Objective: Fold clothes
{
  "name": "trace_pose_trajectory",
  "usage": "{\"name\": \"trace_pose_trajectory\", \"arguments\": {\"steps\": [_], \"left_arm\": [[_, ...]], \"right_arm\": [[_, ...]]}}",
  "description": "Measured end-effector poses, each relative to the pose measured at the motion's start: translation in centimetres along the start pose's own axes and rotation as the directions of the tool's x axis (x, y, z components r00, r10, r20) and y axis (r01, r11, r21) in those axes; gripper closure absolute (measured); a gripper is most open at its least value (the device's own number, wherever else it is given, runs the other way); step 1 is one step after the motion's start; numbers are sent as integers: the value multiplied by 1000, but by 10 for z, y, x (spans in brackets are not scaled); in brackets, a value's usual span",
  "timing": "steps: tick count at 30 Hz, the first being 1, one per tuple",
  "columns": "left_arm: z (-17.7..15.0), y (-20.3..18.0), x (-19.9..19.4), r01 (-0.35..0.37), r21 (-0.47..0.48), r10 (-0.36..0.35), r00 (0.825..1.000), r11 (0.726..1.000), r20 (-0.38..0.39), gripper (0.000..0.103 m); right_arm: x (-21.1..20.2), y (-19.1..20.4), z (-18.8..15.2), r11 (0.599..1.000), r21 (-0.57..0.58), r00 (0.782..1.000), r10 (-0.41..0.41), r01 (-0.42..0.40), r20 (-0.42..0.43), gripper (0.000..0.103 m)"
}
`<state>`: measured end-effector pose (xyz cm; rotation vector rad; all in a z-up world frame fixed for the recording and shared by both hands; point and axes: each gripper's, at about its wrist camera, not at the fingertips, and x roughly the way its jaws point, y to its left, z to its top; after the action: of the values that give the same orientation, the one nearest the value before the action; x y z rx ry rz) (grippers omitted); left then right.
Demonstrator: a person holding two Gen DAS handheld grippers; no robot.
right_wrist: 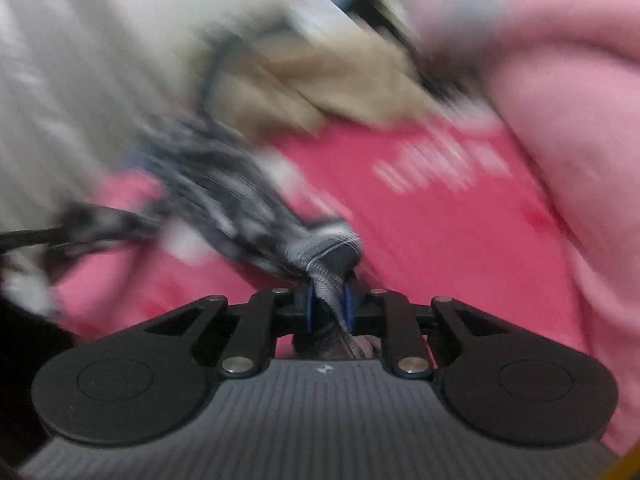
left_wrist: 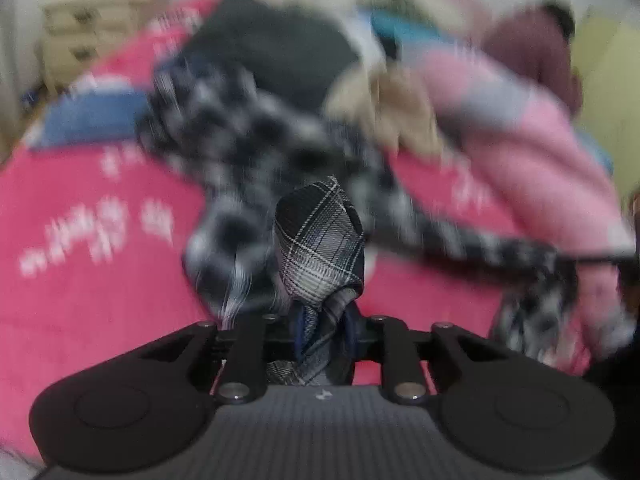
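Plaid garment, centre frame, above pink bed cover: pinched in left gripper and right gripper, both closed on bunched fabric, seemingly spread between them for laying flat; pink quilt heaped right

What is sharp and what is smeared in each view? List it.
Left wrist: tongs and the pinched plaid cloth are sharp; the pink bedspread is streaked by motion blur. Right wrist: tongs are sharp; the beige garment is heavily smeared.
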<state>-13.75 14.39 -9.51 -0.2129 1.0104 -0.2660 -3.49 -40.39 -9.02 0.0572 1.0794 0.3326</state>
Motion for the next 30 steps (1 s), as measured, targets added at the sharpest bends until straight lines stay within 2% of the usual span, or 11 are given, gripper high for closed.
{"name": "trace_pose_trajectory", "arguments": {"steps": [1, 4, 7, 10, 15, 18, 20, 25, 27, 28, 30], "left_arm": [[-2, 4, 1, -20, 0, 20, 1000, 1000, -15, 72], [-2, 19, -10, -53, -26, 53, 999, 998, 6, 60], [13, 40, -31, -93, -90, 103, 989, 992, 111, 42], [47, 60, -24, -110, -170, 144, 969, 979, 203, 35], [108, 109, 34, -93, -413, 218, 939, 906, 267, 35], [140, 126, 68, -99, -462, 255, 923, 881, 288, 35], [153, 134, 89, -127, -478, 292, 912, 869, 289, 35], [165, 155, 137, -132, -534, 310, 915, 835, 259, 39], [166, 159, 149, -129, -546, 303, 922, 828, 241, 55], [165, 159, 153, -130, -549, 300, 925, 826, 233, 74], [165, 157, 157, -137, -546, 301, 927, 827, 224, 88]], "right_arm": [[7, -3, 4, 996, 7, 994, -87, 87, -64, 84], [-2, 0, 16, 992, -23, 989, -127, 125, -70, 72], [-24, 25, 41, 989, -128, 997, -74, 76, 27, 40], [-25, 63, 78, 962, -275, 995, 26, 1, 95, 24], [50, 176, 131, 810, -566, 977, 210, -157, 29, 24], [100, 247, 140, 680, -711, 973, 227, -180, -30, 24], [128, 278, 152, 634, -747, 966, 254, -200, -42, 24], [204, 316, 188, 637, -739, 957, 287, -219, -37, 24], [232, 318, 196, 668, -706, 960, 271, -237, -67, 27], [244, 316, 199, 682, -689, 962, 258, -244, -85, 45], [251, 311, 203, 699, -663, 957, 274, -269, -99, 87]]}}
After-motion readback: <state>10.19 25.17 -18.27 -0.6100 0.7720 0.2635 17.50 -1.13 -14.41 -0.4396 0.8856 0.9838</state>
